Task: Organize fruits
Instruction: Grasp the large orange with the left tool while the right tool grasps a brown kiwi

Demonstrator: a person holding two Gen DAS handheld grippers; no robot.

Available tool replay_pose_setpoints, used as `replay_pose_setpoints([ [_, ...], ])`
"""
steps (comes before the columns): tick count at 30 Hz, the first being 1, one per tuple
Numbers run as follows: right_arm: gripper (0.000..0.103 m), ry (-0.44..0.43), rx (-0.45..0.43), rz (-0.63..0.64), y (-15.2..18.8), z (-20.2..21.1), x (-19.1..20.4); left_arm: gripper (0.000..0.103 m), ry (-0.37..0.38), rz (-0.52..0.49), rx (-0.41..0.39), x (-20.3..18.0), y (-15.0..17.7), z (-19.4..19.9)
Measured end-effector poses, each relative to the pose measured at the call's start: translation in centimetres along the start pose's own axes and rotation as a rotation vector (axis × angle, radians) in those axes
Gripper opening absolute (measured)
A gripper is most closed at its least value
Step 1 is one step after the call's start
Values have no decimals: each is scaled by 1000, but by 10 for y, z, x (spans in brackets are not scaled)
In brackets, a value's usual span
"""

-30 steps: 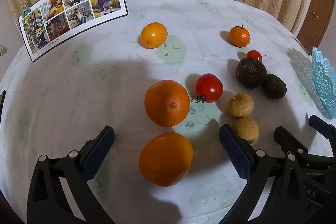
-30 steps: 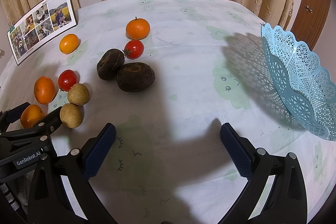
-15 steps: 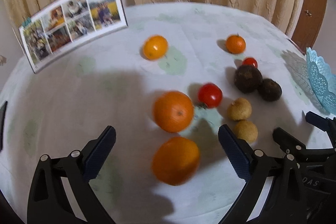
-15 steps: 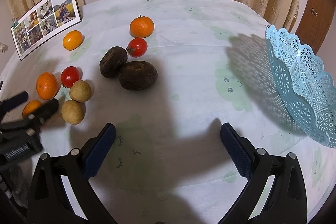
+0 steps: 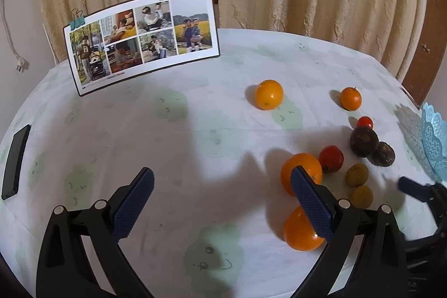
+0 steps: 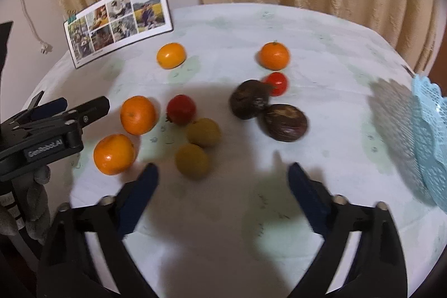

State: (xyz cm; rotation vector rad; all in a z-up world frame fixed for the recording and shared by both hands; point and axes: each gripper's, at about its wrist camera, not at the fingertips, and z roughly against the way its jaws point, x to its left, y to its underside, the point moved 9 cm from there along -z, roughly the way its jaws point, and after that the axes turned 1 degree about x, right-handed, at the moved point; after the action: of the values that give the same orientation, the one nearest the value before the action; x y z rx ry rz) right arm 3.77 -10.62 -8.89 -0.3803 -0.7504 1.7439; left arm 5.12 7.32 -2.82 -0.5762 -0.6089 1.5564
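Note:
Fruit lies loose on the white tablecloth (image 5: 195, 136). Two large oranges (image 6: 114, 154) (image 6: 138, 115), a red tomato (image 6: 181, 109), two tan round fruits (image 6: 192, 161) (image 6: 203, 131), two dark brown fruits (image 6: 247, 99) (image 6: 285, 122), a small tomato (image 6: 277, 83), a tangerine (image 6: 274, 55) and a yellow-orange fruit (image 6: 171, 55). My left gripper (image 5: 222, 193) is open and empty, left of the near orange (image 5: 303, 232); it also shows in the right wrist view (image 6: 67, 113). My right gripper (image 6: 222, 182) is open and empty, just in front of the tan fruits.
A light-blue lattice basket (image 6: 431, 141) stands at the table's right edge. A photo card (image 5: 142, 42) held by clips stands at the back left. A black phone-like slab (image 5: 15, 161) lies at the far left. Curtains hang behind the table.
My left gripper has swung left and up, so the oranges now sit at its right finger. My right gripper has turned left toward the fruit cluster; the basket slid to the right edge.

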Motion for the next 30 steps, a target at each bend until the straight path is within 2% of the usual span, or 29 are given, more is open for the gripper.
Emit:
replay_pose_setpoints([
  [1,77,-6,10,0,1,-3,1,98,1,2,0,1,0,0],
  [3,75,-6,15,3,-1,-8,4,98,6,6,-1,2,-1,1],
  [7,52,-21,13,2,-4,-11,7,98,20,1,4,-2,1,2],
  [13,30,-68,1,6,0,-5,12,98,56,-25,16,-16,5,0],
  [18,29,-74,-34,-17,3,12,2,95,91,-74,41,-35,9,-5],
  [24,28,-101,-33,-34,9,16,-3,76,130,-96,82,-49,11,-14],
  [26,28,-114,-36,-33,8,16,0,74,139,-104,80,-51,9,-16],
  [30,29,-116,-37,-19,1,12,6,60,165,-143,70,-62,1,-18],
])
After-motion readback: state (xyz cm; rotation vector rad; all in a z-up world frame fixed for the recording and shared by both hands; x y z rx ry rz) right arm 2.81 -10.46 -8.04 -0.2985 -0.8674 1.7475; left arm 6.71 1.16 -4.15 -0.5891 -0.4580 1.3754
